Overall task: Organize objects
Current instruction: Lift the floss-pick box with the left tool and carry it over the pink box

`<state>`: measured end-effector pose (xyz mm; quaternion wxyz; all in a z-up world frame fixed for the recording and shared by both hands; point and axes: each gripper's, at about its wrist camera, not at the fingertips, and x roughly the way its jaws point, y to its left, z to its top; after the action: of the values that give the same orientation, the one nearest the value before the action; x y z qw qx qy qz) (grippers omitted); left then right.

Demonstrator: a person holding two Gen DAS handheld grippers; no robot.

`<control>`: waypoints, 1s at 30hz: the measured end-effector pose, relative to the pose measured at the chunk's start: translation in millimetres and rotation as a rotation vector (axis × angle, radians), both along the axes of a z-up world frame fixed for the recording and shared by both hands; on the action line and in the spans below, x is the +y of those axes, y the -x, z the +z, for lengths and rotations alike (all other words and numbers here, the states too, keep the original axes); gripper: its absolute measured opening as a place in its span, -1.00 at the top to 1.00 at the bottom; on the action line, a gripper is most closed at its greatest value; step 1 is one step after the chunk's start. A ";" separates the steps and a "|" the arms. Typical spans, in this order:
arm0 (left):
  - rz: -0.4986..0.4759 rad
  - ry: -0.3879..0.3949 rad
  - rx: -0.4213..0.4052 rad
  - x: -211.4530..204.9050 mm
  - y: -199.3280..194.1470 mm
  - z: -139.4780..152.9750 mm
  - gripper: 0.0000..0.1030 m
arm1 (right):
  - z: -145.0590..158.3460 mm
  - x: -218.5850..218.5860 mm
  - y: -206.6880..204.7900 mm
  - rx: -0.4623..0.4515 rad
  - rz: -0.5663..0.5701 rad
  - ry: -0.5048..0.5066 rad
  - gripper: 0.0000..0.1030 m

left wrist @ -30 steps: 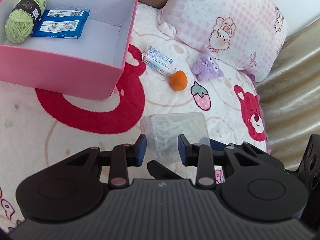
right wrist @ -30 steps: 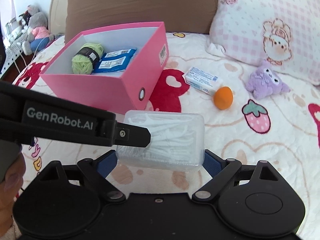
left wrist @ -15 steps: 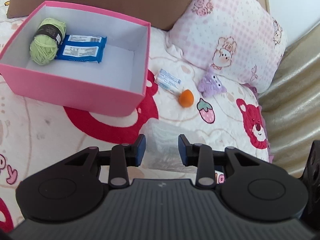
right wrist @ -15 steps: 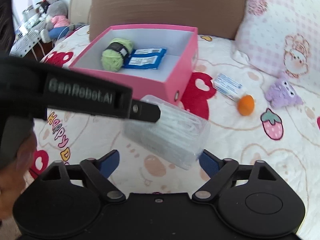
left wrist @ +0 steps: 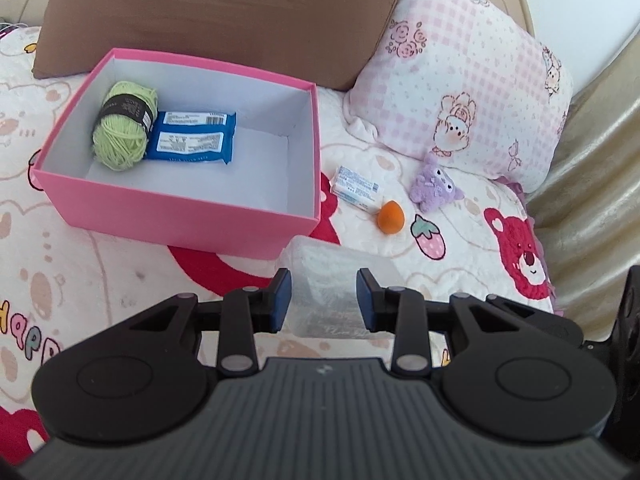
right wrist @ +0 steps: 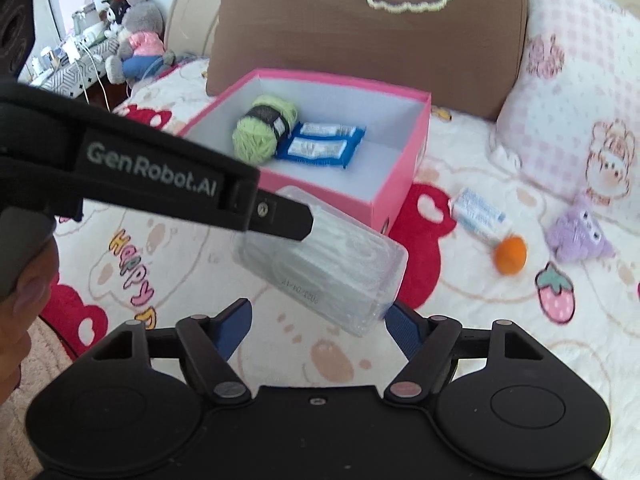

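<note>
Lifted off the blanket since a second ago, the clear plastic box hangs tilted just before the pink box, clamped by the left gripper. Right gripper jaws are closing around its lower end, not pressing. Light, slick, thin-walled: grip across the short sides.

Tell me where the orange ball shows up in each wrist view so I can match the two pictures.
Left wrist view: the orange ball lies right of centre on the bedspread, just right of the pink box.
Right wrist view: the ball sits at the right, mid-height, blurred.
Shared landmark: in both views it lies at the near end of the white packet, with the purple plush toy to its right.
</note>
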<state>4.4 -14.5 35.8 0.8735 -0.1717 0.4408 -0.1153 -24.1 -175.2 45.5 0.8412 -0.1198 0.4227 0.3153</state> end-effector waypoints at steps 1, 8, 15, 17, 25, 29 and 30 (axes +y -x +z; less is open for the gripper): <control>-0.001 0.003 -0.004 1.5 0.9 1.4 0.36 | 2.5 0.2 1.1 -0.021 -0.001 -0.004 -0.51; 0.010 -0.003 -0.037 9.4 6.1 12.0 0.34 | 15.0 6.5 8.9 -0.145 0.038 -0.009 -0.51; 0.023 -0.029 -0.066 21.8 6.8 23.8 0.34 | 21.9 19.7 3.0 -0.177 0.076 -0.019 -0.51; 0.034 -0.035 -0.075 27.6 5.8 27.8 0.34 | 24.5 26.2 0.4 -0.192 0.089 -0.016 -0.51; 0.063 -0.049 -0.093 59.2 -10.0 36.1 0.30 | 35.8 51.4 -18.2 -0.220 0.152 -0.070 -0.51; 0.074 -0.056 -0.084 73.8 -25.1 31.3 0.28 | 34.5 66.7 -32.5 -0.217 0.182 -0.077 -0.51; 0.076 -0.058 -0.083 76.4 -29.0 29.5 0.28 | 33.3 70.4 -36.0 -0.218 0.186 -0.077 -0.51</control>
<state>33.3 61.9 65.2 0.8993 -0.1579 0.4006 -0.0763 11.9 -104.8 78.7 0.8532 -0.1595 0.3035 0.3931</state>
